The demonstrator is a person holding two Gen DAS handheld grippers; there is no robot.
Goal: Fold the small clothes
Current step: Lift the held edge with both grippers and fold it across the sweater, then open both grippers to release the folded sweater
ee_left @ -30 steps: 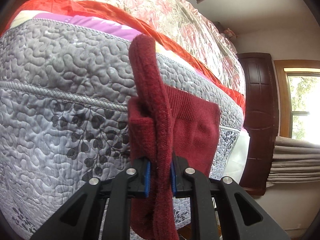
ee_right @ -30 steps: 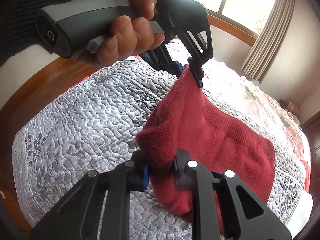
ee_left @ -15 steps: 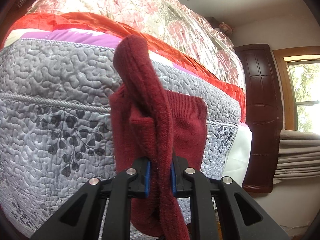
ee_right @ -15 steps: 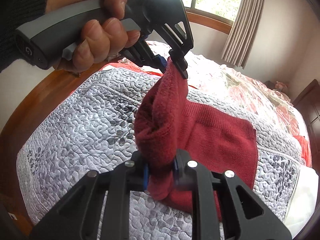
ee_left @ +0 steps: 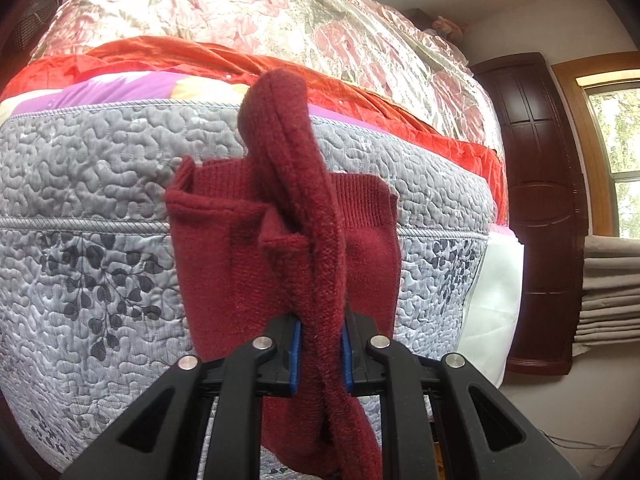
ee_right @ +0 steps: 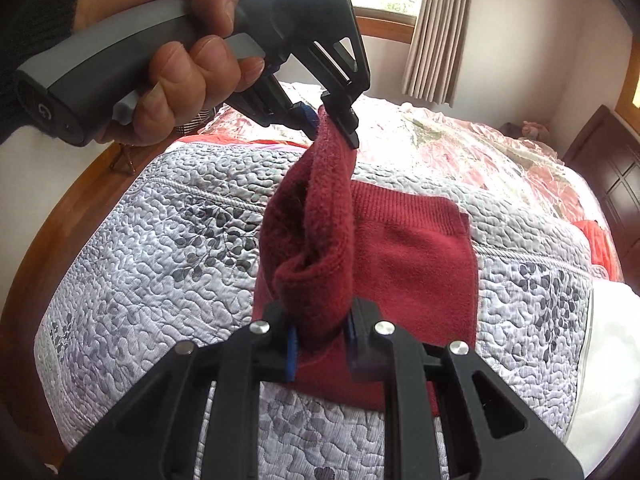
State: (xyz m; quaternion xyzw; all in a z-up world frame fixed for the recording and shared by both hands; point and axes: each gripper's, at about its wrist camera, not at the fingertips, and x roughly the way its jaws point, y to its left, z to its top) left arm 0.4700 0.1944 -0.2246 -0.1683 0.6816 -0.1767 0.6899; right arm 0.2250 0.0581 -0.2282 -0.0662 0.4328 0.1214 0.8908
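Mid-fold: both claws, left (ee_left: 320,350) and right (ee_right: 320,344), clench the garment (ee_right: 416,276) edge; next, lay it forward onto the bed (ee_right: 160,240).

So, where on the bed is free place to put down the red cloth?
Free: the grey quilt left of the red garment, out to the wooden bed frame, and the near strip beneath the right gripper. Crowded: beyond, the floral bedding piles up.

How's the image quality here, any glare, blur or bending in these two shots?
Left wrist view: window blown out, floral cover glaring, quilt seams bowed by the fisheye, dark red knit garment sharp. Right wrist view: the person's hand looms large, white sheet overexposed, corners vignetted.
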